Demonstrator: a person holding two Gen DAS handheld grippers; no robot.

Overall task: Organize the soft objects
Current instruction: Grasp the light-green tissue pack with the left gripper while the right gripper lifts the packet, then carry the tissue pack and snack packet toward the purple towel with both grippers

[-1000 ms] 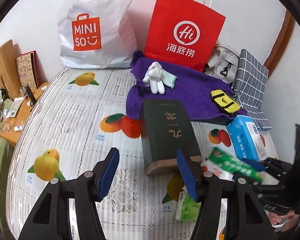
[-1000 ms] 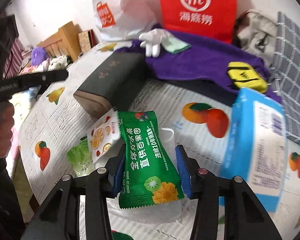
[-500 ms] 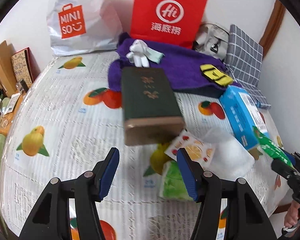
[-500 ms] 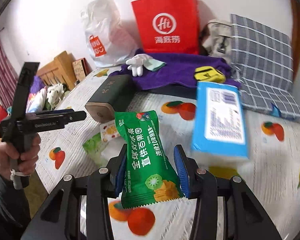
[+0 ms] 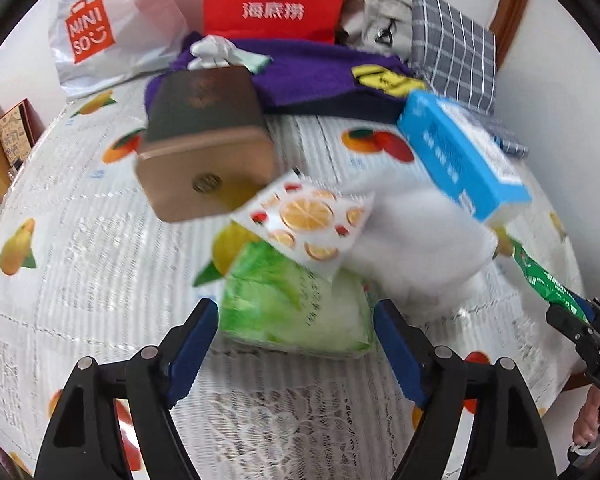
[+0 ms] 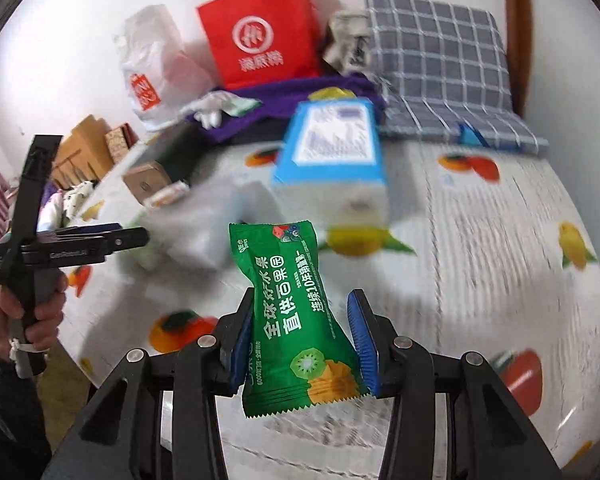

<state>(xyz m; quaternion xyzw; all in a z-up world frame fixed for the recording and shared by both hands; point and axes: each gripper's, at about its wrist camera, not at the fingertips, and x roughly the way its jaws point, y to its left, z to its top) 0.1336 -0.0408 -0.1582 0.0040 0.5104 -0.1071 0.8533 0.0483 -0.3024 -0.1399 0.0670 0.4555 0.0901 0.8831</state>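
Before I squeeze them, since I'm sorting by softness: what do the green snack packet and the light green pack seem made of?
Green snack packet: glossy printed plastic film, judging by its crimped, serrated end and sheen. Light green pack: probably thin soft plastic wrap around something pliable; its surface wrinkles, though blur leaves this uncertain.

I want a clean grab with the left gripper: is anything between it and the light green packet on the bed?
Nothing visible blocks it. The left gripper, its jaws opening, already flanks the light green packet. The orange-print packet overlaps only the packet's far edge, clear of the pads.
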